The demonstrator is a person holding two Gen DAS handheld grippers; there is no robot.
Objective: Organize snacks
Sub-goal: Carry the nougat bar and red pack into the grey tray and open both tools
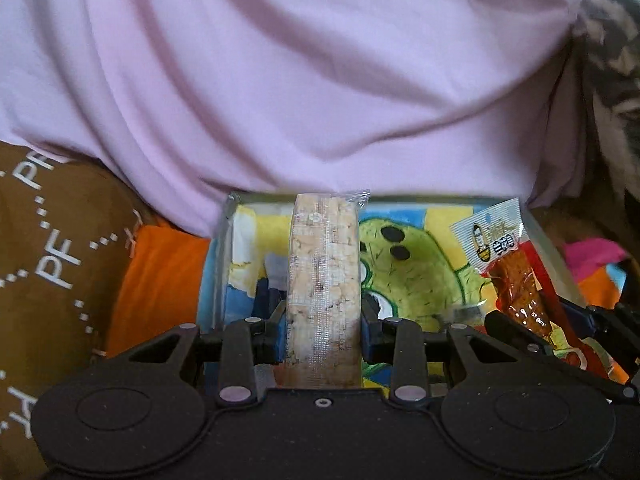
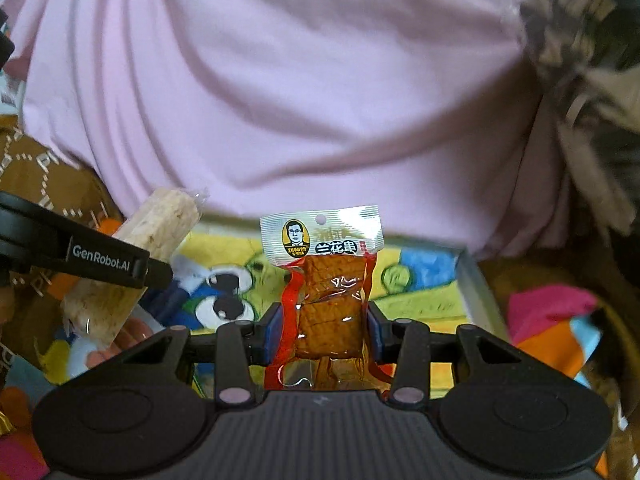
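While both claws were raised over a shallow tray, each one held a single wrapped snack. From the left wrist camera, a pale, grainy cereal bar (image 1: 323, 280) in clear wrap stood upright at the centre of the view, pinched on both sides by the blue pads of the left gripper (image 1: 323, 330), whose jaws were narrowed to the bar's width. At about 3 o'clock from the bar, a packet of brown dried tofu (image 1: 516, 280) leaned toward 11 o'clock (its white header carried a small portrait of a man in glasses). The right wrist camera showed this packet (image 2: 326, 300) upright, clamped between the pads of the right gripper (image 2: 326, 332), with its red-edged lower end hanging down toward the gripper body. Seen from there, the cereal bar (image 2: 132, 264) lay at 9 o'clock, tilted toward 1 o'clock, with a black gripper arm crossing in front of it.

Beneath both snacks sat the tray (image 1: 218, 264), its clear rim (image 2: 476, 292) framing a bright cartoon print of green, yellow and blue. Behind the tray, from 10 to 2 o'clock, a large fold of pink fabric (image 1: 300, 80) filled the upper view. A brown cloth with white lettering (image 1: 48, 248) lay at 9 o'clock, and orange fabric (image 1: 156, 276) lay between it and the tray.
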